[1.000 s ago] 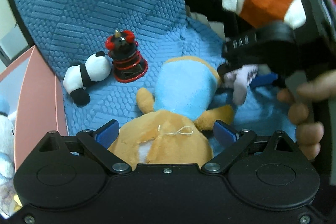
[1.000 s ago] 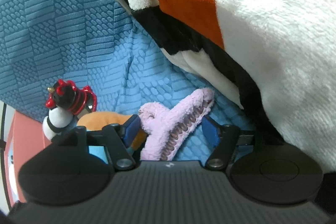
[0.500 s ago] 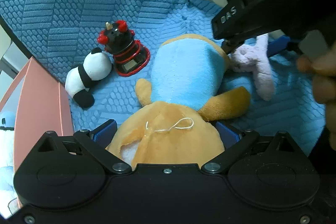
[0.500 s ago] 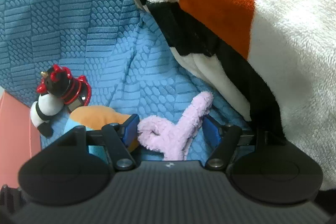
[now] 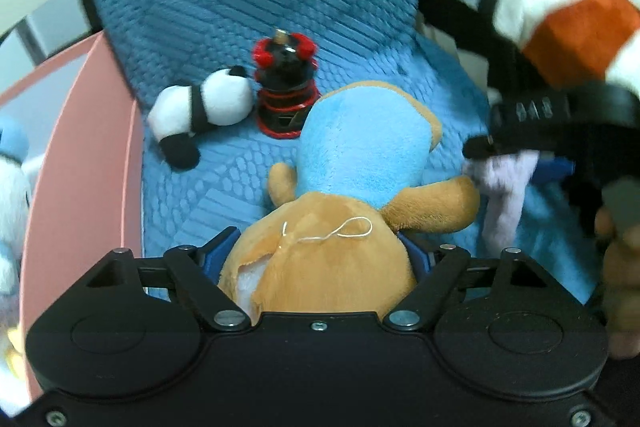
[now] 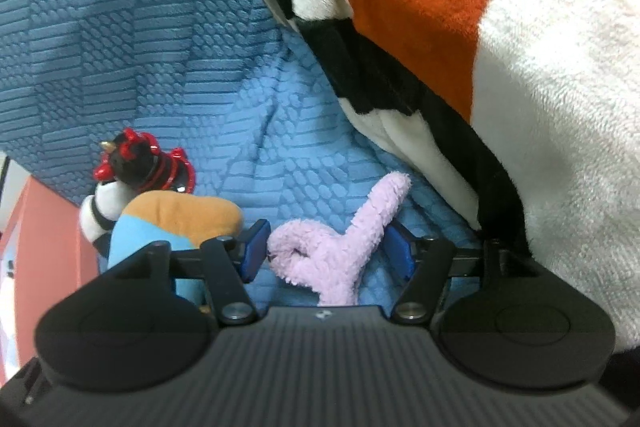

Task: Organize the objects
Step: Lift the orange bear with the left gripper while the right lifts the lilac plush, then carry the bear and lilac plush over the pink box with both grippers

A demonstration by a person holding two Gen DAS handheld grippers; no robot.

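Meanwhile the right gripper [image 6: 326, 251] has dropped again around the purple hair claw [image 6: 340, 247], jaws spread, beside the bear plush [image 5: 352, 187], which the left gripper [image 5: 320, 255] straddles, likewise spread.

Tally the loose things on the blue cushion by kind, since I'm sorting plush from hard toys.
Plush toys: 2, the panda and the orange bear.
Hard figurines: 1, the red-black figurine.
Fuzzy hair clips: 1, the lilac clip, between the open right gripper fingers.
Total: 4.
The left gripper straddles the bear's head.
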